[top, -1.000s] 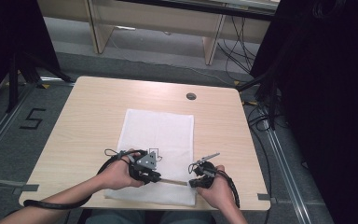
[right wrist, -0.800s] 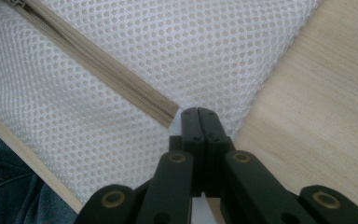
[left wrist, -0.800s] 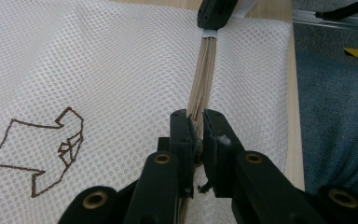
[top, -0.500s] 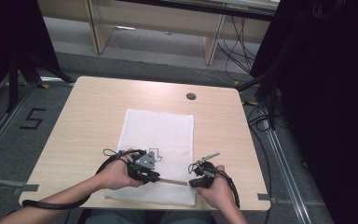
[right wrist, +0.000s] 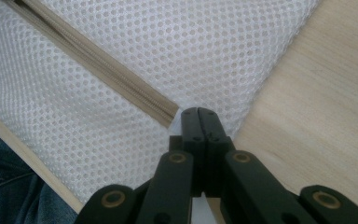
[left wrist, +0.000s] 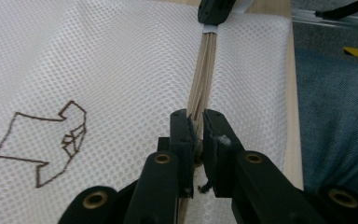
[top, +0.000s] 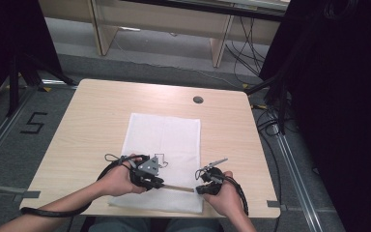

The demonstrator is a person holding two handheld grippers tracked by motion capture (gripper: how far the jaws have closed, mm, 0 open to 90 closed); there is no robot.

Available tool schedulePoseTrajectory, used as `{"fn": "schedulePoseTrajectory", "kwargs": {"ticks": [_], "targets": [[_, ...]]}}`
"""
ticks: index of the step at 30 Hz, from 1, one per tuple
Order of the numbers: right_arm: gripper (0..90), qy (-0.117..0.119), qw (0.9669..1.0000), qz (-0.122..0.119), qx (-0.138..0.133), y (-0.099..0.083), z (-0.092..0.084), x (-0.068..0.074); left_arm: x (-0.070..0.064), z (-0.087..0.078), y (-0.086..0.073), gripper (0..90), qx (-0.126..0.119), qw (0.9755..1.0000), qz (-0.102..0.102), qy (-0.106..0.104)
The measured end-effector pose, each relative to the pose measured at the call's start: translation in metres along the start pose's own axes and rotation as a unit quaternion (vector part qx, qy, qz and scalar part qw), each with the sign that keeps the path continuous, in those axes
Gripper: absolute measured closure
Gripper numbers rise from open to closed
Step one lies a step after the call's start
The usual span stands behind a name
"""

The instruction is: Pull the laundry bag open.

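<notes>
A white mesh bag (top: 164, 140) lies flat on the wooden table (top: 101, 111), with a beige zipper (top: 178, 188) running along its near edge. My left gripper (top: 160, 183) is shut on the zipper (left wrist: 204, 70), with its jaws (left wrist: 196, 116) pinching the tape from both sides. My right gripper (top: 199, 188) is shut on the bag's edge at the zipper's right end (right wrist: 168, 114), its jaws (right wrist: 198, 112) fully together. In the left gripper view the right gripper (left wrist: 216, 11) appears at the far end of the zipper. A brown outline logo (left wrist: 46, 140) is printed on the mesh.
The table's near edge (right wrist: 28, 154) runs just below the bag, with the person's jeans (right wrist: 4, 196) beyond it. A round cable hole (top: 198, 100) sits at the far right of the table. Cables and desk legs stand on the floor behind.
</notes>
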State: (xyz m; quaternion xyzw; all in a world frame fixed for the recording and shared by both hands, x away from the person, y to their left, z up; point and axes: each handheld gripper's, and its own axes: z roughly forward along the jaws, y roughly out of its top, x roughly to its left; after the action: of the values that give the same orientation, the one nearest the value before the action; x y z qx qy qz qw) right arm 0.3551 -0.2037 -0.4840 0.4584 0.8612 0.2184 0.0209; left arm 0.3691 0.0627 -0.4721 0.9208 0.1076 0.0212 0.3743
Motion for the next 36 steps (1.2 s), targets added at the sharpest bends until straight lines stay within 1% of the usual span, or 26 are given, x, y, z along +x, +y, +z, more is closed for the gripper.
{"fn": "schedulePoseTrajectory", "kwargs": {"ticks": [1, 3, 4, 6, 7, 8, 9, 10, 12, 13, 15, 16, 17, 18, 22, 24, 25, 26, 27, 30, 31, 32, 33, 34, 35, 36], "targets": [[90.0, 0.0, 1.0, 0.0, 0.0, 0.0, 0.0, 0.0, 0.0, 0.0, 0.0, 82.5, 0.0, 1.0, -0.001, -0.003], [90.0, -0.001, 1.0, -0.001, 0.003, 0.0, 0.0, 0.0, 0.0, -0.001, 0.0, 82.5, 0.002, 1.0, 0.006, 0.003], [90.0, 0.0, 1.0, -0.001, 0.003, 0.0, 0.0, 0.0, 0.0, -0.001, -0.001, 82.5, 0.0, 1.0, -0.001, -0.001], [90.0, -0.001, 1.0, 0.0, 0.002, 0.0, 0.0, 0.0, 0.0, -0.001, -0.001, 82.5, -0.001, 1.0, 0.0, 0.0], [90.0, 0.0, 1.0, 0.0, 0.002, 0.0, 0.0, 0.0, 0.0, -0.002, -0.001, 82.5, 0.002, 1.0, 0.005, 0.002], [90.0, -0.001, 1.0, -0.001, 0.003, 0.0, 0.0, 0.0, 0.0, -0.002, -0.001, 82.5, -0.002, 1.0, -0.001, 0.001], [90.0, 0.0, 1.0, -0.001, 0.003, 0.0, 0.0, 0.0, 0.001, -0.003, -0.002, 82.5, -0.003, 1.0, -0.001, -0.002], [90.0, 0.0, 1.0, -0.001, 0.003, 0.0, 0.0, 0.0, 0.001, -0.003, -0.002, 82.5, 0.001, 1.0, 0.002, 0.0], [90.0, 0.0, 1.0, -0.001, 0.001, 0.0, 0.0, 0.0, 0.002, -0.004, -0.002, 82.5, -0.003, 1.0, 0.004, 0.0], [90.0, 0.0, 1.0, 0.0, 0.001, 0.0, 0.0, 0.0, 0.001, -0.003, -0.003, 82.5, -0.002, 1.0, -0.003, 0.0], [90.0, 0.0, 1.0, -0.001, 0.002, 0.0, 0.0, 0.0, 0.001, -0.003, -0.003, 82.5, -0.003, 1.0, 0.005, 0.001], [90.0, -0.001, 1.0, 0.0, 0.001, 0.0, 0.0, 0.0, 0.001, -0.003, -0.003, 82.5, -0.003, 1.0, -0.002, -0.001], [90.0, -0.001, 1.0, 0.0, 0.001, 0.0, 0.0, 0.0, 0.001, -0.004, -0.003, 82.5, -0.003, 1.0, -0.002, -0.002], [90.0, 0.0, 1.0, -0.006, 0.0, 0.0, 0.0, -0.001, 0.002, -0.004, -0.003, 82.5, -0.002, 1.0, 0.002, -0.002], [90.0, 0.0, 1.0, -0.001, 0.002, 0.0, 0.0, 0.0, 0.002, -0.006, -0.005, 82.5, -0.004, 1.0, -0.006, -0.001], [90.0, 0.0, 1.0, 0.0, 0.001, 0.0, 0.0, 0.0, 0.002, -0.007, -0.005, 82.5, -0.004, 1.0, -0.001, -0.001], [90.0, 0.0, 1.0, 0.0, 0.001, 0.0, 0.0, 0.0, 0.002, -0.007, -0.006, 82.5, -0.003, 1.0, -0.003, 0.0], [90.0, 0.0, 1.0, -0.001, 0.002, 0.0, 0.0, 0.0, 0.002, -0.008, -0.006, 82.5, 0.0, 1.0, 0.001, 0.001], [90.0, -0.001, 1.0, -0.001, 0.001, 0.0, 0.0, 0.0, 0.002, -0.008, -0.006, 82.5, -0.003, 1.0, -0.003, -0.002], [90.0, 0.0, 1.0, 0.0, 0.001, 0.0, 0.0, 0.0, 0.003, -0.01, -0.007, 82.5, -0.003, 1.0, -0.001, 0.0], [90.0, -0.001, 1.0, -0.001, 0.001, 0.0, 0.0, 0.0, 0.003, -0.011, -0.008, 82.5, -0.002, 1.0, -0.003, 0.001], [90.0, 0.0, 1.0, -0.001, 0.0, 0.0, 0.0, 0.0, 0.003, -0.011, -0.008, 82.5, -0.008, 0.9999, -0.009, -0.002], [90.0, 0.0, 1.0, -0.002, 0.0, 0.0, 0.0, 0.0, 0.003, -0.012, -0.008, 82.5, -0.003, 1.0, -0.005, 0.002], [90.0, 0.0, 1.0, -0.002, 0.0, 0.0, 0.0, 0.0, 0.003, -0.012, -0.008, 82.5, -0.004, 1.0, -0.006, -0.002], [90.0, 0.0, 1.0, -0.001, 0.003, 0.0, 0.0, 0.0, 0.004, -0.013, -0.008, 82.5, -0.004, 1.0, 0.004, -0.001], [90.0, 0.0, 1.0, -0.002, 0.003, 0.0, 0.0, 0.0, 0.003, -0.013, -0.008, 82.5, -0.005, 1.0, 0.003, 0.0]]}}
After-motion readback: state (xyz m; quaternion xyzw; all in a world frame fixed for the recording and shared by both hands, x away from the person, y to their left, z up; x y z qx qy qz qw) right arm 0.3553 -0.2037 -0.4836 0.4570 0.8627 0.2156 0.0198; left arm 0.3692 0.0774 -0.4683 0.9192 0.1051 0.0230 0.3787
